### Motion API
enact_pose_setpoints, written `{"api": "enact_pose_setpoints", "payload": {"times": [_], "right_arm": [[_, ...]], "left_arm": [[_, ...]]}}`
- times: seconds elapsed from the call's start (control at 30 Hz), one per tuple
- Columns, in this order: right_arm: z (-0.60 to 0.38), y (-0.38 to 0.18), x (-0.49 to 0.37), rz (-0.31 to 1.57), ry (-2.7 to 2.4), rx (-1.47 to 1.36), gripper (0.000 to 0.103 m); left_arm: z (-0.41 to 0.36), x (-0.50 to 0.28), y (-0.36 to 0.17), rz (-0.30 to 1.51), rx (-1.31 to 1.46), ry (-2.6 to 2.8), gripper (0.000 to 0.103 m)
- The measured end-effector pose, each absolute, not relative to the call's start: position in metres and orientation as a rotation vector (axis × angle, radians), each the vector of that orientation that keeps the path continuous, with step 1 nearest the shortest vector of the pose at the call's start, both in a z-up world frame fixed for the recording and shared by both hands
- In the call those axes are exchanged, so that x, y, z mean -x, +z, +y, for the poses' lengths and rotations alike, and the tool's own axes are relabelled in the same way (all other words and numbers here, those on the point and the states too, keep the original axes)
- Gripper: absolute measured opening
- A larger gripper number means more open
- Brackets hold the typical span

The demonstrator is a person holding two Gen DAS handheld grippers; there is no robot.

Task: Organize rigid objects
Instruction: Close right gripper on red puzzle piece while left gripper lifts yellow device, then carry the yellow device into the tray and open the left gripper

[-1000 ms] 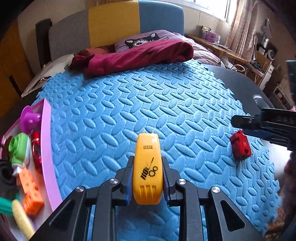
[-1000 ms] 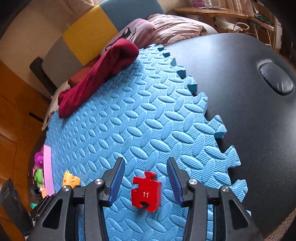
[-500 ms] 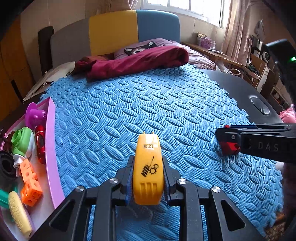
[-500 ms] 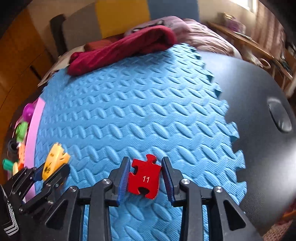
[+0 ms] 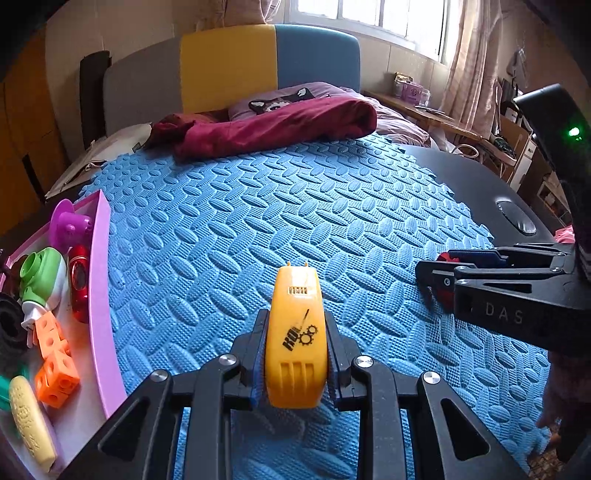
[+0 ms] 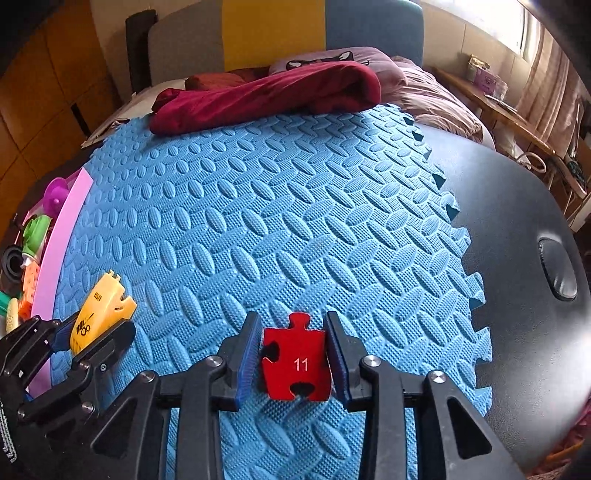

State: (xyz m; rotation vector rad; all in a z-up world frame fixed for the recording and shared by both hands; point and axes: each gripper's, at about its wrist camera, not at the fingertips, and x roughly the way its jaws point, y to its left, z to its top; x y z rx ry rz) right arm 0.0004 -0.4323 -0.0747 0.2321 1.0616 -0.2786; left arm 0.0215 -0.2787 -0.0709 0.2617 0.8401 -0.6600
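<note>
With both toys bound, by the look of it, for the pink tray (image 5: pixel 105 295) far left: left gripper (image 5: pixel 295 354) clamped on yellow toy (image 5: pixel 295 343); right gripper (image 6: pixel 291 354), just closing, squeezing red puzzle piece (image 6: pixel 297 363) over blue mat (image 6: pixel 258 221).

Both wrist cams sit low and close over the blue foam mat (image 5: pixel 295 206), angled down toward the headboard (image 6: pixel 273 29), left cam nearer the pink tray (image 5: pixel 105 295), sharing mat, tray & bed.
</note>
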Motion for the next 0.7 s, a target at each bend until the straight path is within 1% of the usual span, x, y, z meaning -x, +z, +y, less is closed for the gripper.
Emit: {"api": "enact_pose_setpoints", "payload": {"times": [0.23,0.37,0.47,0.7], "right_arm": [[-0.4330,-0.0754,-0.0023,1.055,-0.290,-0.230,0.033],[-0.4358,-0.0759,-0.0023,1.056,-0.288,-0.253,0.033],[-0.4363,-0.0765,-0.0030,1.053,-0.282,-0.265,0.037],[-0.4339,-0.0767,-0.0021,1.038,-0.288,-0.245,0.037]], "left_arm": [[-0.2792,-0.0196,-0.0717,0.829,-0.270,-0.655,0.027],[-0.2804,-0.0191,-0.0719,0.826,-0.273,-0.653,0.027],[-0.2804,-0.0190,-0.0718,0.826,-0.273,-0.653,0.027],[-0.2802,-0.0187,-0.0719,0.824,-0.273,-0.652,0.027]]}}
